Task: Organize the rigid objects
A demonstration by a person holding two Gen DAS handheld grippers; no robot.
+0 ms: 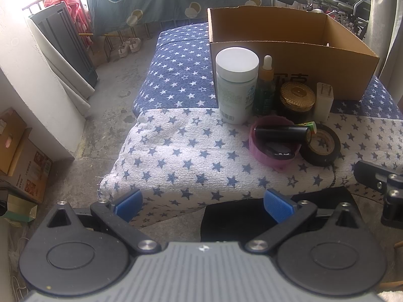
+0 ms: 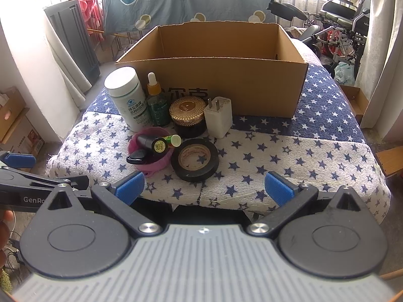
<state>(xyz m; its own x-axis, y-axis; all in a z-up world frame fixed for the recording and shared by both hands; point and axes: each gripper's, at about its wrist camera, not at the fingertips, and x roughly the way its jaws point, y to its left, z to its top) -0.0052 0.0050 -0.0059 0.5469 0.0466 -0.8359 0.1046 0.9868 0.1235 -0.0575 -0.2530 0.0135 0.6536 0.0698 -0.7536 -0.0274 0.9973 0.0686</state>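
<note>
Both grippers, left (image 1: 203, 205) and right (image 2: 204, 188), hover with jaws apart and empty at the table's near edge. The box (image 2: 226, 85) shows no contents where visible. Bottle (image 2: 127, 95), dropper (image 2: 156, 100), jar (image 2: 187, 115), charger (image 2: 218, 117), bowl (image 2: 161, 163) and tape (image 2: 194, 159) cluster just before it; sorting appears unstarted.

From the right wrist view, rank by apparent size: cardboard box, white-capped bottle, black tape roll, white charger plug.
1. cardboard box, by far the largest.
2. white-capped bottle and black tape roll: similar in extent; the tape lies nearer the camera, so I won't rank them.
3. white charger plug, smallest.
</note>
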